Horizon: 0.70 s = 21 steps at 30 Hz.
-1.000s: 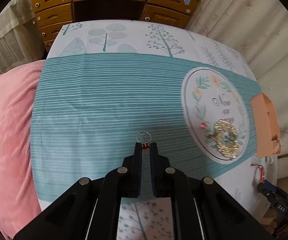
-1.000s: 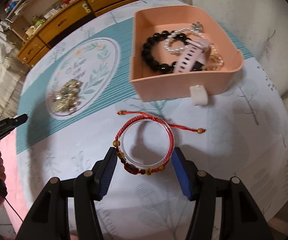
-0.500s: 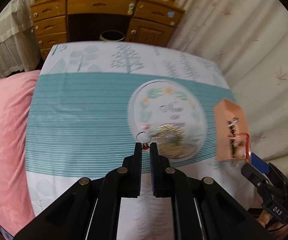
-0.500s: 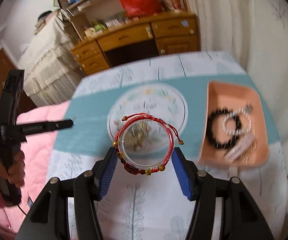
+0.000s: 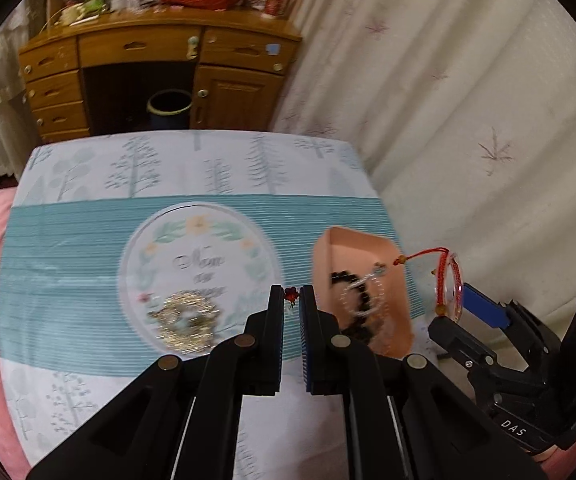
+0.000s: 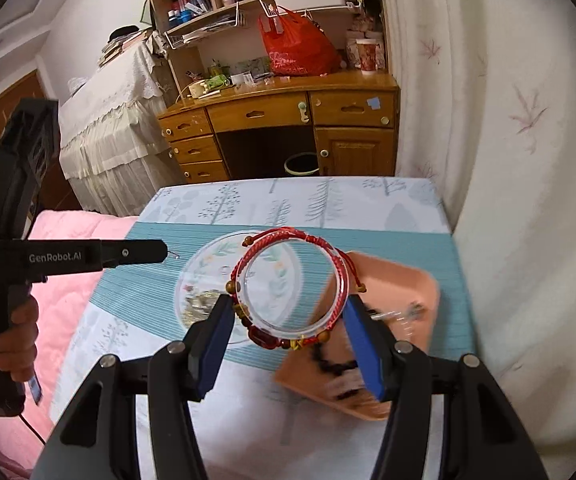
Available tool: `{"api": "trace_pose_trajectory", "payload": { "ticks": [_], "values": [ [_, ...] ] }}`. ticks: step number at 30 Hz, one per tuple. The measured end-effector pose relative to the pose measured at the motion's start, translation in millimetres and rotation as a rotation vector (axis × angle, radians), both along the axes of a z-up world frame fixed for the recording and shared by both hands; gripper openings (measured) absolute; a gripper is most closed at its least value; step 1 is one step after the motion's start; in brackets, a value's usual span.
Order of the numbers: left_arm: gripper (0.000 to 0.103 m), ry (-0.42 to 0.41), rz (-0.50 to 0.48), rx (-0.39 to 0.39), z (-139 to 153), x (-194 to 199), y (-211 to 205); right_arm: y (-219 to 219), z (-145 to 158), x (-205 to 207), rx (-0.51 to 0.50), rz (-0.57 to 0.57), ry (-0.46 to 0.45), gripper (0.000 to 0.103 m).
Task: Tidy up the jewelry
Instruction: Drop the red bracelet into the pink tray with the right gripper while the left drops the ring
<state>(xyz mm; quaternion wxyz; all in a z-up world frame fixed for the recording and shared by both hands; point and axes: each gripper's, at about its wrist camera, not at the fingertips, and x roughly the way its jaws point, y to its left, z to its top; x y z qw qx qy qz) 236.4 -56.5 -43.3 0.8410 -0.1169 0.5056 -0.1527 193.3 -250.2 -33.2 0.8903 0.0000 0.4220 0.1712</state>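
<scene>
The left gripper, black with narrow blue-edged jaws, is closed almost fully on a small ring with a dark red bead cluster, which is pinched at the very tips. In the right wrist view a thin wire loop can be made out past those tips. The gripper is held in the air above a bed covered by a white and teal striped sheet with printed trees.

The right gripper, black with blue pads, is set about half open and clamped across a clear round bangle wound with red cord and brown beads. The bangle is gripped on both sides by the pads and carried clear of the bed, with knotted cord ends hanging off its rim.

Below, an open peach-coloured rectangular box is seen on the sheet, with a black bead bracelet and a pearl strand lying inside. Just beside the box, a round clear plate with a floral wreath print lies on the teal band, and a heap of gold-coloured chain rests on its near part.
</scene>
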Motion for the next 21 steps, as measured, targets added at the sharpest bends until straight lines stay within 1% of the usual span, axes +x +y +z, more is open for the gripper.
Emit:
{"api": "trace_pose_trajectory", "payload": {
  "ticks": [5, 8, 13, 18, 19, 20, 21],
  "values": [
    [0.006, -0.014, -0.025, -0.003, -0.3, 5.2, -50.8, -31.8, 1.3, 6.7, -0.034, 0.03, -0.016, 0.057],
    [0.006, -0.011, -0.031, -0.024, -2.7, 8.2, -76.9, -46.9, -1.7, 10.3, -0.046, 0.051, -0.008, 0.057],
    [0.006, -0.015, -0.047, -0.035, -6.3, 11.6, -103.4, -62.0, -4.9, 10.4, -0.067, 0.093, -0.01, 0.057],
    [0.006, -0.01, -0.054, -0.061, -7.8, 13.0, -114.7, -66.4, -8.0, 13.4, -0.057, 0.136, -0.027, 0.058],
    [0.01, -0.002, -0.054, -0.058, -8.7, 13.9, -116.0, -66.0, -9.9, 16.7, -0.05, 0.144, -0.021, 0.058],
    [0.015, 0.011, -0.051, -0.049, -10.4, 15.3, -117.7, -64.7, -12.4, 19.1, -0.047, 0.152, -0.007, 0.062],
    [0.027, 0.03, -0.04, -0.037, -12.7, 16.2, -118.3, -63.8, -17.3, 23.4, -0.052, 0.158, 0.022, 0.065]
  ]
}}
